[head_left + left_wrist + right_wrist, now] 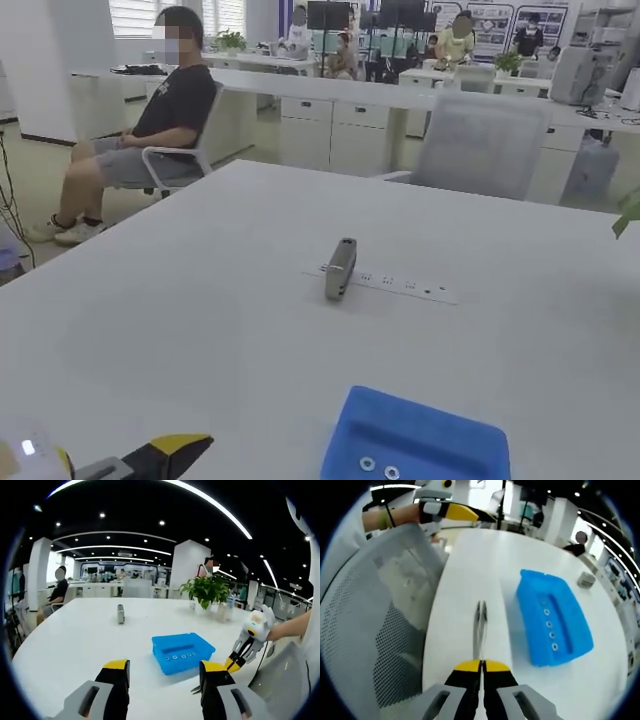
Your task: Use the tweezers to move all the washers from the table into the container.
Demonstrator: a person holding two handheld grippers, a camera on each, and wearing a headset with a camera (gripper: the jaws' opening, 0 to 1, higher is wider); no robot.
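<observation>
As all washers (548, 624) seen lie inside the container (577, 630), task looks done or nearly | right gripper (482, 664) clamped on tweezers (480, 625), tips empty, beside container | left gripper (165, 664) jaws spread, empty

A small grey metal block (340, 268) stands near the middle of the table (180, 300). A flush socket strip (405, 286) runs rightward from it. Beyond the far edge stands a grey mesh chair (480, 140). Off the far left corner a person (165, 110) in a dark shirt sits on a white chair (190, 155). A potted plant (205, 591) stands at the far right corner. A second mesh chair (375, 630) is pushed against the near edge. Behind are white desks (330, 125), a water jug (592, 168) and more seated people (455, 40).
</observation>
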